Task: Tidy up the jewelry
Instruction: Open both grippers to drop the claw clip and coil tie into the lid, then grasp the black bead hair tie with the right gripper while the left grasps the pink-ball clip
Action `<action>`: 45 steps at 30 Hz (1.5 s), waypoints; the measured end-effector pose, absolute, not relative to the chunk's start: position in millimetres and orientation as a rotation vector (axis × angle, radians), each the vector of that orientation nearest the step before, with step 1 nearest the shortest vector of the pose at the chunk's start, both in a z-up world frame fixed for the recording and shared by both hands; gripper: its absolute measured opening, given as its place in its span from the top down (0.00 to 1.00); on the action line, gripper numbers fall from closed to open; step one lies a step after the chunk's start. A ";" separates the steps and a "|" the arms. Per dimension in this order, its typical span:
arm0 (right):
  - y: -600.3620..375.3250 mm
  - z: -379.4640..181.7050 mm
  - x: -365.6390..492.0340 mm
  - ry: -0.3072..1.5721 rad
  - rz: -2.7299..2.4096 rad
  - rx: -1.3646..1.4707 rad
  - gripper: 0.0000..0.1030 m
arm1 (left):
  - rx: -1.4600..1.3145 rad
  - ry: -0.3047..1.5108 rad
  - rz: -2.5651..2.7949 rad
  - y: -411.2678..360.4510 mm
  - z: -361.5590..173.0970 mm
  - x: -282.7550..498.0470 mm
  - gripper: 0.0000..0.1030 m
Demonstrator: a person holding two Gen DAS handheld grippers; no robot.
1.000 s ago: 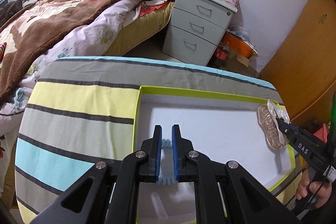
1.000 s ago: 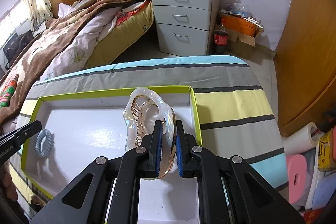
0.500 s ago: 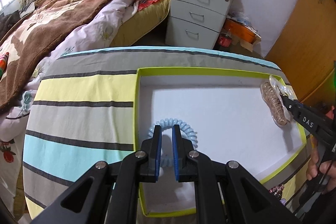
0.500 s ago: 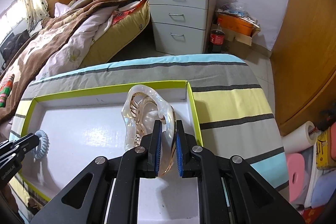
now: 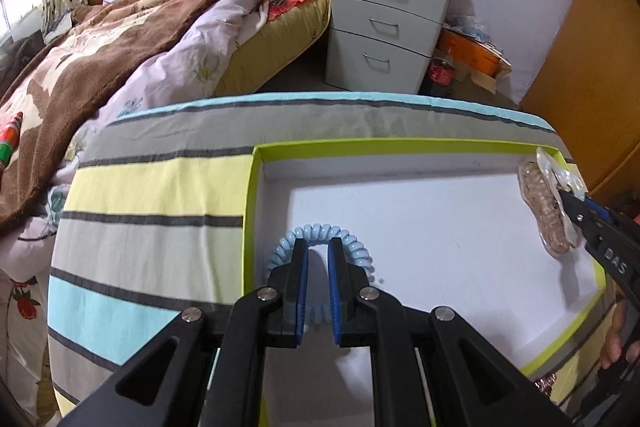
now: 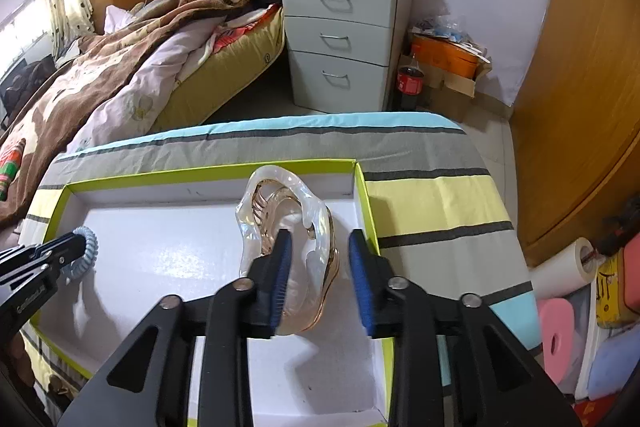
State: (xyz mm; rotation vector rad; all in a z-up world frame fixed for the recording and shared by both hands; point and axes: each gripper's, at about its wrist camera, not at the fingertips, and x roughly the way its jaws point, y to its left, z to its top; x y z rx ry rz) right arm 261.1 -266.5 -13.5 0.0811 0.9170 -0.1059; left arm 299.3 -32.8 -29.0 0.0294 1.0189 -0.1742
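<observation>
Your right tongs (image 6: 320,259) just opened. Half a second ago they were clamped on the clear bag of rose-gold jewelry (image 6: 290,227); now the blue pads stand wide apart and the bag sits between them, resting on the white floor of the green-rimmed box (image 6: 208,173). That reads as a release: bag is delivered, near the box's right wall. It leans toward the left pad and may touch it, so back straight out or you'll drag it.

Your left tongs (image 5: 316,259) have not widened by the same amount. The gap is narrow, slightly more than half a second ago, and the pale blue spiral hair tie (image 5: 320,233) loops around the fingertips, its near arc passing between the pads. I can't tell whether the pads pinch it or only straddle it. The tie lies flat on the box floor, close to the left wall. The left-wrist view has also pulled back and up, so more of the tie is visible.

Status: both items are inside the box, well apart, at opposite ends. The striped cloth on the desk (image 5: 152,195) shows no other jewelry; something glittery pokes out below the box's near right corner, too small to identify.
</observation>
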 end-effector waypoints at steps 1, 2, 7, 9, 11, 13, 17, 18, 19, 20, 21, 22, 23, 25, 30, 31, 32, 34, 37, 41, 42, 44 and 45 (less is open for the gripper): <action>-266.0 -13.4 260.5 0.916 -0.104 0.082 0.67 | 0.028 1.021 -0.174 -33.2 -29.8 300.9 0.89; -265.9 -13.0 259.8 0.914 -0.101 0.083 0.67 | 0.024 1.018 -0.175 -32.8 -29.6 301.9 0.89; -264.0 -9.8 256.9 0.896 -0.102 0.081 0.63 | 0.003 1.012 -0.180 -31.7 -27.5 300.7 0.80; -264.1 -7.0 253.8 0.886 -0.098 0.087 0.58 | -0.003 1.003 -0.179 -30.6 -24.5 297.3 0.75; -264.0 -3.3 249.8 0.874 -0.098 0.090 0.57 | -0.015 0.996 -0.177 -29.5 -20.6 293.1 0.72; -264.1 0.8 245.3 0.865 -0.098 0.094 0.57 | -0.022 0.988 -0.174 -28.8 -15.6 288.2 0.66; -265.6 9.6 234.6 0.850 -0.108 0.105 0.57 | -0.033 0.960 -0.182 -26.6 -2.4 273.5 0.62; -266.3 12.4 230.7 0.843 -0.110 0.110 0.57 | -0.035 0.951 -0.183 -26.2 1.9 268.2 0.60; -266.1 14.4 228.0 0.838 -0.110 0.114 0.57 | -0.036 0.945 -0.185 -26.0 5.4 264.1 0.59; -266.1 17.0 224.2 0.832 -0.108 0.118 0.57 | -0.038 0.938 -0.186 -25.6 9.2 259.7 0.58; -266.2 19.9 220.0 0.827 -0.108 0.122 0.57 | -0.039 0.930 -0.188 -25.3 12.7 254.7 0.56; -265.9 23.3 215.0 0.820 -0.107 0.123 0.57 | -0.039 0.923 -0.190 -24.9 16.2 249.6 0.55; -265.6 25.9 210.6 0.813 -0.106 0.124 0.57 | -0.042 0.917 -0.190 -24.2 19.5 244.2 0.54; -264.8 31.4 199.4 0.801 -0.102 0.128 0.56 | -0.044 0.906 -0.189 -22.8 25.3 234.4 0.53; -262.1 41.5 173.5 0.773 -0.094 0.140 0.56 | -0.054 0.882 -0.196 -18.8 36.4 206.9 0.50; -261.4 42.8 169.0 0.770 -0.093 0.142 0.56 | -0.056 0.878 -0.198 -18.1 38.3 201.0 0.50; -260.8 44.1 163.6 0.764 -0.091 0.146 0.56 | -0.056 0.872 -0.198 -18.1 40.3 196.0 0.50; -259.9 46.4 152.2 0.756 -0.084 0.154 0.56 | -0.048 0.859 -0.199 -17.0 43.5 183.3 0.49; -258.5 48.3 135.2 0.743 -0.071 0.167 0.56 | -0.055 0.851 -0.209 -14.0 46.7 167.5 0.48; -254.5 47.4 113.6 0.728 -0.039 0.168 0.56 | -0.053 0.830 -0.201 -8.4 48.5 148.0 0.45; -253.3 46.1 107.8 0.723 -0.025 0.165 0.56 | -0.056 0.826 -0.205 -6.1 48.1 142.4 0.44; -251.2 43.0 99.8 0.716 -0.014 0.152 0.56 | -0.066 0.822 -0.210 -0.9 46.8 133.4 0.42; -251.0 41.2 96.5 0.716 -0.011 0.145 0.56 | -0.070 0.823 -0.210 1.9 45.9 129.9 0.40</action>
